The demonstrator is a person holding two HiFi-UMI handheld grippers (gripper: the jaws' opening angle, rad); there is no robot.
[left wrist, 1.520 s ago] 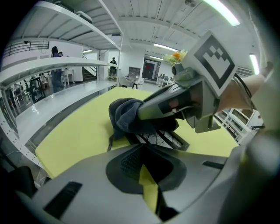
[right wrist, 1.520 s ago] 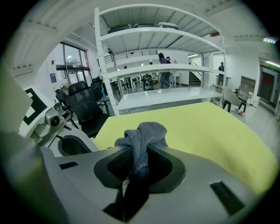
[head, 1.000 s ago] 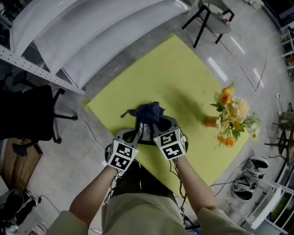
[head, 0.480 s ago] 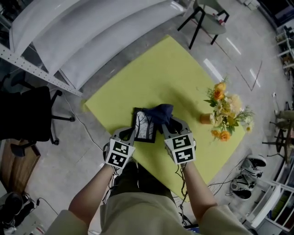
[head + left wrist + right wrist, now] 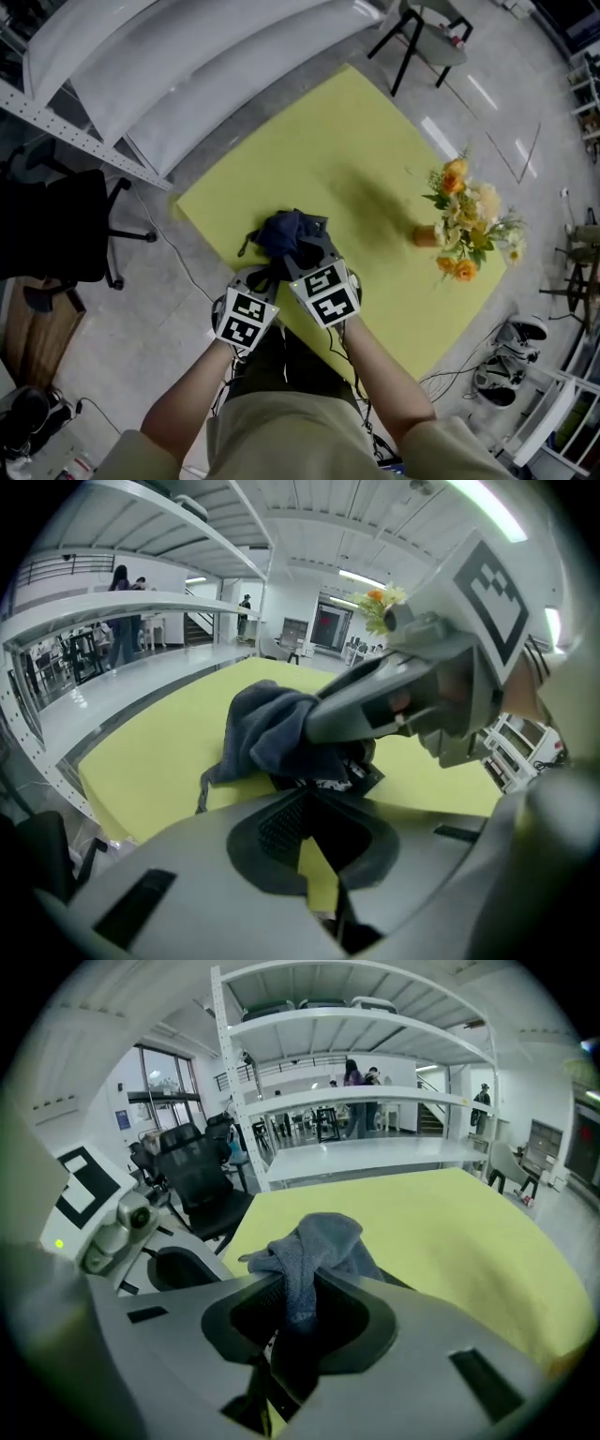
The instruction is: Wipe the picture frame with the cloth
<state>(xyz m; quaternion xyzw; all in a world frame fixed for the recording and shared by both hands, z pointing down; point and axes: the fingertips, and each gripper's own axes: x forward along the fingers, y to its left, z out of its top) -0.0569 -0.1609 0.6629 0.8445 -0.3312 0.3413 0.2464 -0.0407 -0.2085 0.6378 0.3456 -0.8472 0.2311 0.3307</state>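
Both bare arms reach forward and down, close together. The left arm goes to the left gripper, and the right arm goes to the right gripper. The two grippers sit side by side, with their marker cubes facing up and just beside each other. The right gripper is a little further ahead and leans across in front of the left one. Its jaws are squeezed on the cloth. The left gripper's jaws are close together on the edge of the picture frame.
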